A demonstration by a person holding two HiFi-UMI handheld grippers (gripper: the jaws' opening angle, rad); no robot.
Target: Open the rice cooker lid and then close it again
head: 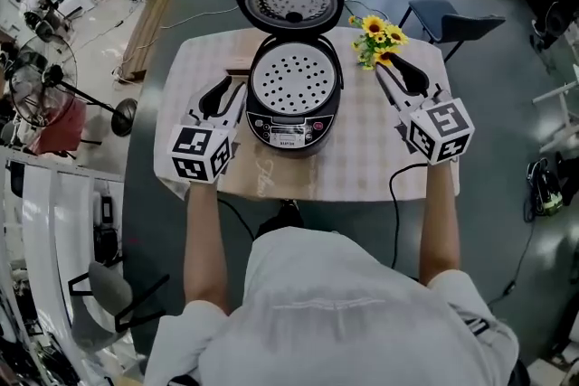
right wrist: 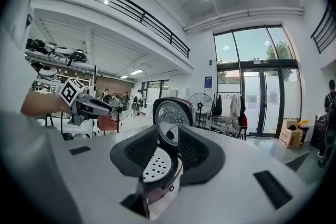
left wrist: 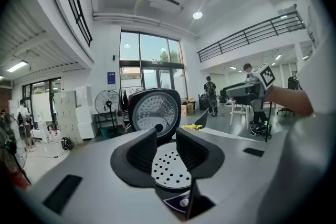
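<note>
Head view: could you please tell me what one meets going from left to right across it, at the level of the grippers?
fan → left gripper → rice cooker → right gripper

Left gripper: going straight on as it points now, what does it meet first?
The left gripper would probably meet the cooker at its near rim, by the perforated tray; the raised lid stands behind. Depth is unclear.

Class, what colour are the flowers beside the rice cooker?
Yellow flowers, best in the head view.
</note>
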